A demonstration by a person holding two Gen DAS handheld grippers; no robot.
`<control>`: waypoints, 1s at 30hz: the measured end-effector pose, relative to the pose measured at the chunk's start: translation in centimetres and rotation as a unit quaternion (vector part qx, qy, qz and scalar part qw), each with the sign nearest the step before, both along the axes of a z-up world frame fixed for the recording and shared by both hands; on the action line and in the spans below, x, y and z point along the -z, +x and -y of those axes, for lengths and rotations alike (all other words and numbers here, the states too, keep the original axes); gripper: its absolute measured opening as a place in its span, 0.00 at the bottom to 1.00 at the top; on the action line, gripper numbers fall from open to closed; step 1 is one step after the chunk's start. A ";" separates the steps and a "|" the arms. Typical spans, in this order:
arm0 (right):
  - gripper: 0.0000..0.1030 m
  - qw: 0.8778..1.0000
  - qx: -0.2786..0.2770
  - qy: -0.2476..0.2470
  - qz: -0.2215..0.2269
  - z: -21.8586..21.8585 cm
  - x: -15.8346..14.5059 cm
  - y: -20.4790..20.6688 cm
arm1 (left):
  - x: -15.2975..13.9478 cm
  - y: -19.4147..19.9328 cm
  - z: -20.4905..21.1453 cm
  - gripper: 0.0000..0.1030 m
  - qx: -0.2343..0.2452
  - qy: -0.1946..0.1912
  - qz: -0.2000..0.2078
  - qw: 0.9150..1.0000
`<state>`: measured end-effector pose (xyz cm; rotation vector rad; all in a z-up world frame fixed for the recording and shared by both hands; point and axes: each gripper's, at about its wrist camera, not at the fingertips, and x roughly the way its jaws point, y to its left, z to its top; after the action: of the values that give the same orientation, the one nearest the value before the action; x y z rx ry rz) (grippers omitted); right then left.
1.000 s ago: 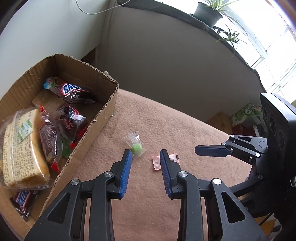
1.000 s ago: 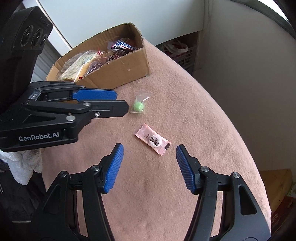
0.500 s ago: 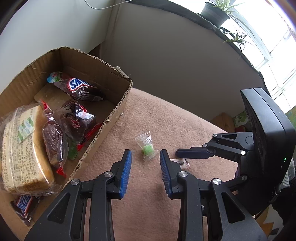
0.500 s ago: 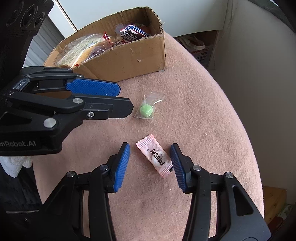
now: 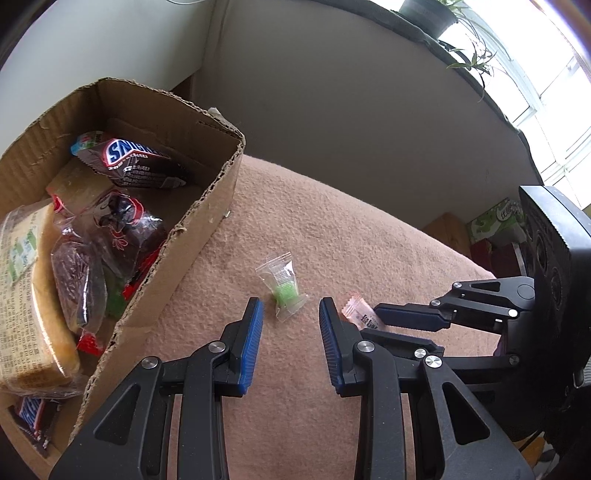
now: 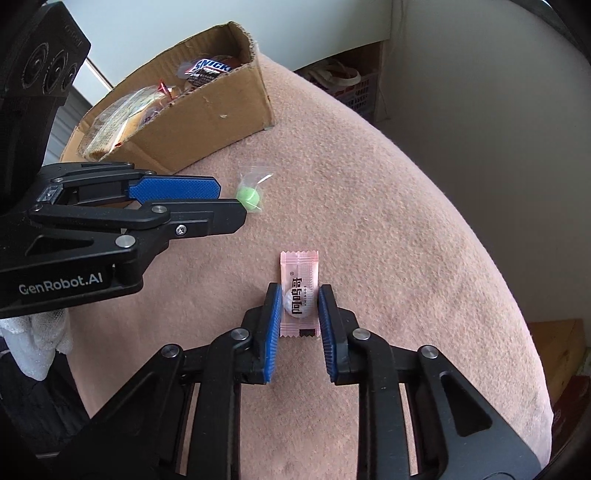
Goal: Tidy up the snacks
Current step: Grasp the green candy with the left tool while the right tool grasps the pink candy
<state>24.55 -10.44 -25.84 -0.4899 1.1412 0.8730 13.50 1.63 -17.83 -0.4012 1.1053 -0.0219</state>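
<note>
A pink-wrapped candy [image 6: 299, 269] lies on the pink cloth, and my right gripper [image 6: 300, 288] is shut on it, blue pads pressing both of its sides. In the left wrist view the same candy [image 5: 360, 314] shows just past the right gripper [image 5: 373, 321]. A green candy in a clear wrapper [image 5: 282, 290] lies just beyond the tips of my left gripper [image 5: 290, 308], which is open with nothing between its fingers. The cardboard box [image 5: 207, 206] to the left holds a Snickers bar [image 5: 129, 155], wrapped bread [image 5: 22, 295] and other snacks.
The cloth-covered table [image 6: 406, 221] curves away to an edge at the right and far side. Past that edge stand a basket [image 6: 343, 81] and a grey wall. Potted plants [image 5: 461, 22] sit on a sill by the window.
My right gripper came down over the pink candy and its jaws closed from wide apart onto the wrapper. The left gripper stayed narrow above the green candy, hardly moving.
</note>
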 end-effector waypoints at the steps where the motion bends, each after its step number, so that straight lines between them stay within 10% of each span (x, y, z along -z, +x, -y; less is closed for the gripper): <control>1: 0.20 1.000 0.008 0.002 -0.001 0.3 0.0 0.1 | 0.1 0.3 0.2 0.29 0.000 0.001 -0.002 1.000; 14: 0.20 0.998 0.067 0.009 0.001 -0.4 0.5 0.1 | 0.8 2.6 2.4 0.20 0.014 0.076 -0.002 0.997; 30: 0.20 0.993 0.122 0.007 0.003 0.2 0.7 -2.0 | 1.3 -0.4 3.5 0.19 0.045 0.071 -0.004 0.996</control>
<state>22.52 -10.61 -26.57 -0.3337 1.1620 0.6665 13.06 -1.88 -19.14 -0.2238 1.1255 -0.0200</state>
